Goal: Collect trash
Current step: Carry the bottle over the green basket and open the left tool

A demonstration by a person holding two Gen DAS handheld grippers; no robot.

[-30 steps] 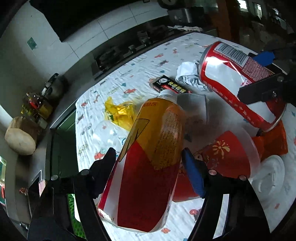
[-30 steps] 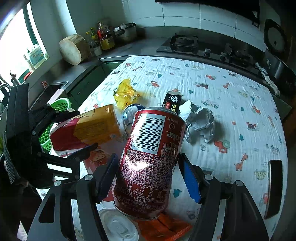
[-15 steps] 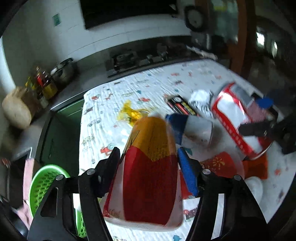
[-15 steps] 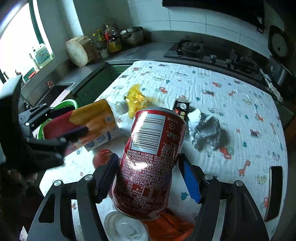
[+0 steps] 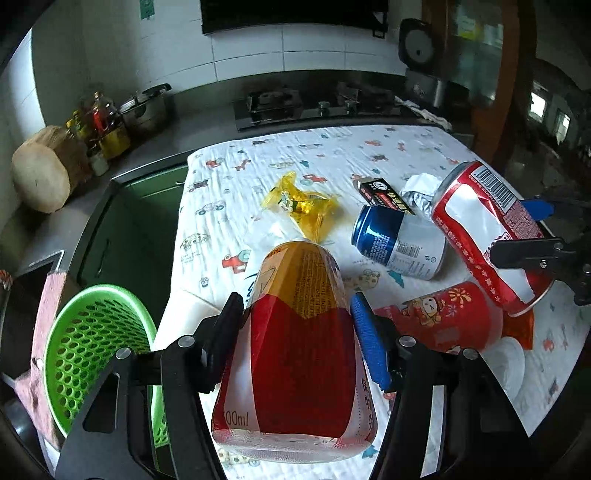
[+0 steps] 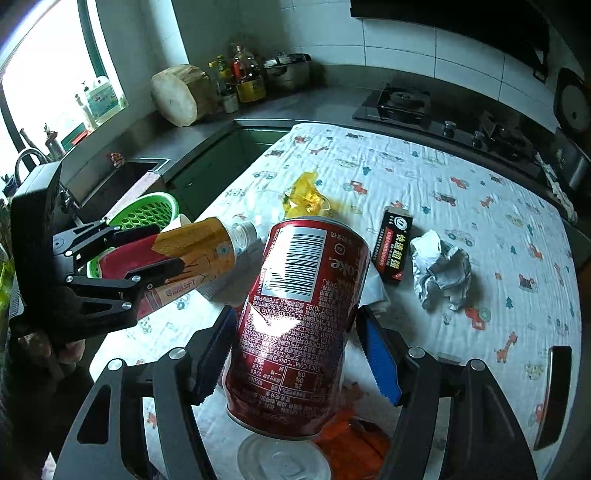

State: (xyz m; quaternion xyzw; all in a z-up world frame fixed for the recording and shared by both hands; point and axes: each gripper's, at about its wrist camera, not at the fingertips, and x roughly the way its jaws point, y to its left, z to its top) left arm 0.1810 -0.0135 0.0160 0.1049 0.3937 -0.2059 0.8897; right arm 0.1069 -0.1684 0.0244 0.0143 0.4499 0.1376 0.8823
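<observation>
A: Where's the tea bottle (image 5: 299,332)?
B: Clamped in the left gripper (image 5: 297,332), lifted off the tablecloth (image 5: 332,155), with the green basket (image 5: 85,343) at its 9 o'clock.
A: And the Coke can (image 6: 299,332)?
B: Pinched by the right gripper (image 6: 297,350), above a white lid (image 6: 284,461); crumpled paper (image 6: 439,273) sits at 2 o'clock

- Setting: home kitchen.
- Gas hob (image 6: 402,101) set into a grey counter (image 6: 325,107).
- White tiled wall (image 5: 295,48) beneath a dark range hood (image 5: 291,14).
- Lidded steel pot (image 6: 288,72); oil and sauce bottles (image 6: 243,74).
- Round wooden chopping block (image 6: 179,94).
- Sink with tap (image 6: 27,157) under a window (image 6: 48,70).
- Table under a child-print cloth (image 6: 443,177).
</observation>
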